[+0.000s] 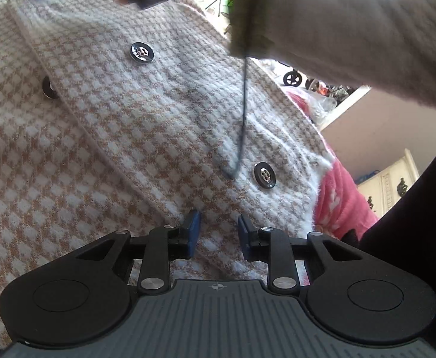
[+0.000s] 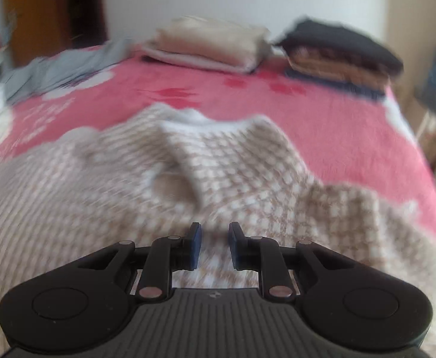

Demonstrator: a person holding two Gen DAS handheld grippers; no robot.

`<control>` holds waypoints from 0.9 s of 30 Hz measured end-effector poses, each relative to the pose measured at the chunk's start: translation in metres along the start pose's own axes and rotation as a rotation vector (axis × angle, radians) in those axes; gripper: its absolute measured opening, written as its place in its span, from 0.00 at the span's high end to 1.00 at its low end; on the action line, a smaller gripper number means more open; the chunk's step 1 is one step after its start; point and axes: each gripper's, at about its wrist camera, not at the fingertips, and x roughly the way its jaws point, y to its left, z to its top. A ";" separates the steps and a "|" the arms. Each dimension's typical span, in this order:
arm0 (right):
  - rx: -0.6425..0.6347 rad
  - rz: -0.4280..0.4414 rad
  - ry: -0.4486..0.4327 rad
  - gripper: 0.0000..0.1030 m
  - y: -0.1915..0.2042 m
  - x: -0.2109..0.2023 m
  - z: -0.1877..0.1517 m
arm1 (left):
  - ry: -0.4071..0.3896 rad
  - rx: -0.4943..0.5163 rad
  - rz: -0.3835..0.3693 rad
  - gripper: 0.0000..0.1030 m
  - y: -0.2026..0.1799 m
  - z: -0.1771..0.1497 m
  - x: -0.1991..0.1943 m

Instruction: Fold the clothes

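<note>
Both tongs, left (image 1: 218, 232) and right (image 2: 215, 246), gape over the cardigan (image 1: 104, 137); only right shows folded stacks (image 2: 209, 44).

Bedroom — pink bedspread (image 2: 322, 125), folded piles (image 2: 206, 44)

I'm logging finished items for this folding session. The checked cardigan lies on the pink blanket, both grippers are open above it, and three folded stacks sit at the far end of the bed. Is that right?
Not quite: the right wrist view shows two folded stacks at the far end, a cream stack and a dark stack, not three. The rest holds: the checked cardigan lies on the pink blanket, with the left gripper and right gripper open above it.
</note>
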 end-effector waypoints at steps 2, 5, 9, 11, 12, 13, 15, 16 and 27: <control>0.092 0.039 -0.022 0.79 -0.013 0.010 0.003 | -0.001 0.008 -0.003 0.69 -0.001 -0.001 -0.001; 0.124 0.050 -0.053 0.79 -0.015 -0.008 0.014 | -0.004 0.020 -0.005 0.68 -0.002 -0.002 -0.002; 0.109 0.028 -0.084 0.79 -0.018 0.006 0.015 | -0.005 0.035 0.003 0.66 -0.004 -0.003 -0.002; 0.099 0.012 -0.087 0.79 -0.019 0.019 0.015 | 0.000 0.043 0.008 0.65 -0.006 -0.003 -0.002; 0.094 0.003 -0.089 0.79 -0.020 0.026 0.015 | 0.002 0.046 0.010 0.64 -0.007 -0.002 -0.002; 0.082 -0.008 -0.088 0.79 -0.019 0.030 0.015 | 0.002 0.047 0.013 0.64 -0.008 -0.002 -0.001; 0.029 -0.040 -0.058 0.79 -0.009 0.020 0.024 | -0.002 0.048 0.020 0.64 -0.009 -0.001 0.000; 0.015 -0.046 -0.045 0.78 -0.005 0.013 0.028 | -0.003 0.046 0.025 0.64 -0.010 -0.001 0.000; 0.105 0.146 -0.106 0.77 -0.003 -0.117 -0.003 | -0.047 0.028 0.070 0.62 -0.016 -0.015 -0.036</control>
